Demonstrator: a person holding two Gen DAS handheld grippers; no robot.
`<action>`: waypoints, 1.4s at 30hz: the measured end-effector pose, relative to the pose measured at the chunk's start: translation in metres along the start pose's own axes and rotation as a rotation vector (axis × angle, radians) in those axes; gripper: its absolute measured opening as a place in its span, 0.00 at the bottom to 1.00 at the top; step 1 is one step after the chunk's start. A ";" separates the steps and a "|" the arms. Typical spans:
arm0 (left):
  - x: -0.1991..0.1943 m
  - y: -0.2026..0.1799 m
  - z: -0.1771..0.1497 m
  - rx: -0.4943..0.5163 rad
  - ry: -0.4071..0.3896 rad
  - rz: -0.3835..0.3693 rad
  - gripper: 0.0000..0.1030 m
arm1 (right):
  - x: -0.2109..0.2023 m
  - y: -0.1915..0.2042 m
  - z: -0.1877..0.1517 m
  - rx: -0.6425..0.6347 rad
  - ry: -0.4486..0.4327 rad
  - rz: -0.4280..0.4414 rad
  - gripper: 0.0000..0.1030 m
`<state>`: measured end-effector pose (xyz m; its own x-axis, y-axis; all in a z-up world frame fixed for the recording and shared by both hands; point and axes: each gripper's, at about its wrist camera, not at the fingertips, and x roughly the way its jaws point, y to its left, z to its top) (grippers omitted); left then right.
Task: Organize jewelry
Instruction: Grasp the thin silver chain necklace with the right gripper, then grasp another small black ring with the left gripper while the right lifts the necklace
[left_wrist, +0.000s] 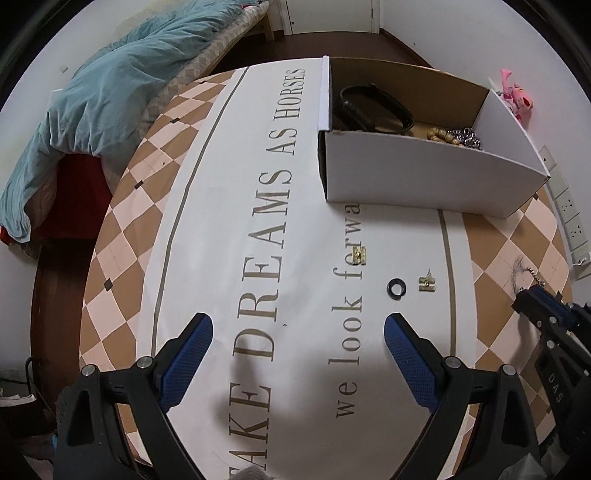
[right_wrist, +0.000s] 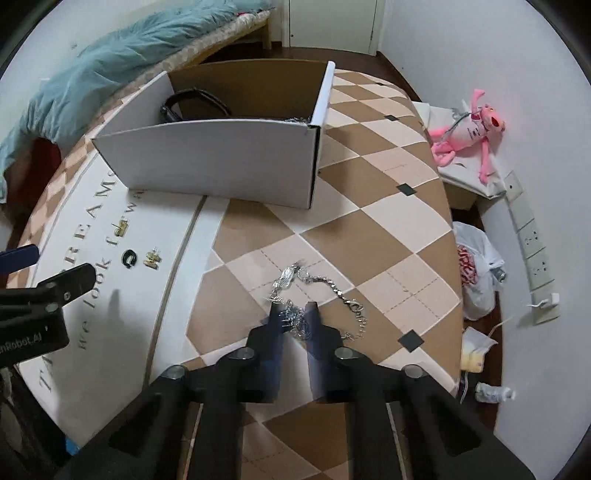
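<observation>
A white cardboard box (left_wrist: 432, 173) stands at the back of the table (left_wrist: 229, 221); it holds a black band (left_wrist: 373, 110), wooden beads (left_wrist: 441, 136) and a chain. On the table lie two gold earrings (left_wrist: 359, 255) (left_wrist: 426, 285) and a black ring (left_wrist: 396, 288). My left gripper (left_wrist: 298, 325) is open and empty above the lettering, short of the ring. A silver chain necklace (right_wrist: 325, 286) lies on the checkered part. My right gripper (right_wrist: 293, 308) is down on it, fingers nearly closed around its near part; the fingers are motion-blurred. The box also shows in the right wrist view (right_wrist: 221, 158).
A bed with a teal duvet (left_wrist: 110, 85) is behind the table at left. A pink plush toy (right_wrist: 469, 129), a plastic bag (right_wrist: 476, 269) and a wall power strip (right_wrist: 535, 251) lie off the table's right edge.
</observation>
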<state>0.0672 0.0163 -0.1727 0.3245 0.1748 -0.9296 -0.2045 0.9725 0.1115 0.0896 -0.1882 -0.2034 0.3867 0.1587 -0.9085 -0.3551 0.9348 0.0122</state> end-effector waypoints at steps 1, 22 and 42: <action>0.000 0.000 0.000 -0.001 0.000 -0.001 0.92 | -0.001 0.000 0.000 0.004 0.003 0.003 0.11; 0.015 -0.035 0.016 0.088 -0.051 -0.135 0.33 | -0.022 -0.054 0.013 0.293 0.003 0.266 0.00; 0.000 -0.007 -0.004 0.035 -0.037 -0.196 0.08 | 0.004 -0.007 0.010 0.005 0.022 0.021 0.13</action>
<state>0.0653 0.0091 -0.1745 0.3891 -0.0133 -0.9211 -0.1021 0.9931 -0.0575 0.1021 -0.1909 -0.2026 0.3607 0.1712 -0.9168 -0.3587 0.9329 0.0331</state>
